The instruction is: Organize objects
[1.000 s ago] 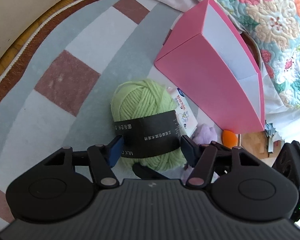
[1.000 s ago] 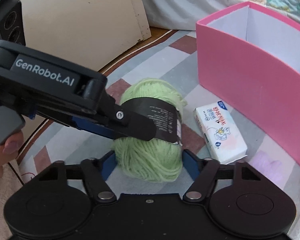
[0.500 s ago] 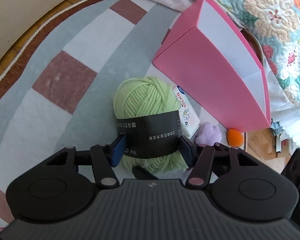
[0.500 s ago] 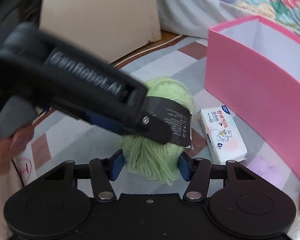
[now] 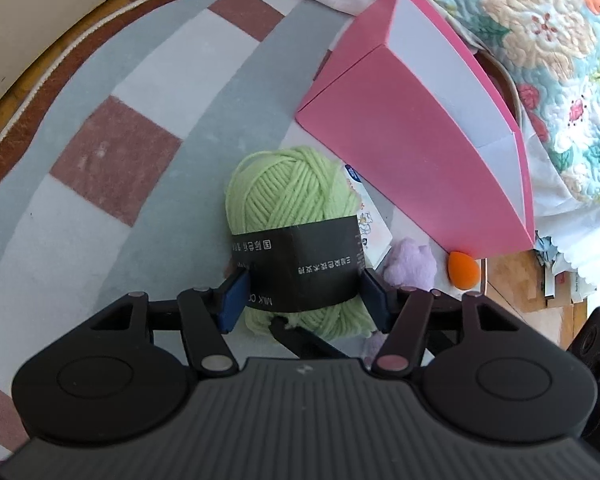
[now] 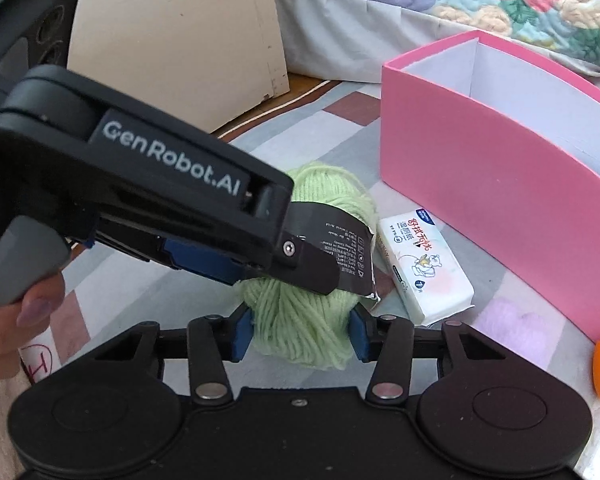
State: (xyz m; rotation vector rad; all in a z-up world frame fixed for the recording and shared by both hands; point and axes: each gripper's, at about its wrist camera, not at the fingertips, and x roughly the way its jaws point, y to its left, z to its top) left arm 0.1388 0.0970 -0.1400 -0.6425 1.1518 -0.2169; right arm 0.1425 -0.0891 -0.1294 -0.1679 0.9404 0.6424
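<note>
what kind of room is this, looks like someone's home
Most likely a bedroom floor at home. A bed with a floral quilt and a white bed skirt stands at the edge of a patterned rug, on which lie the green yarn ball and an open pink box.

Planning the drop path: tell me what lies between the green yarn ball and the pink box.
A white tissue pack lies between the yarn ball and the pink box, clearest in the right wrist view.

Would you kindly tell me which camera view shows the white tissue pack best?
The right wrist view: the tissue pack lies in full sight between the yarn ball and the pink box, its printed top readable. In the left wrist view the yarn hides most of it.
</note>
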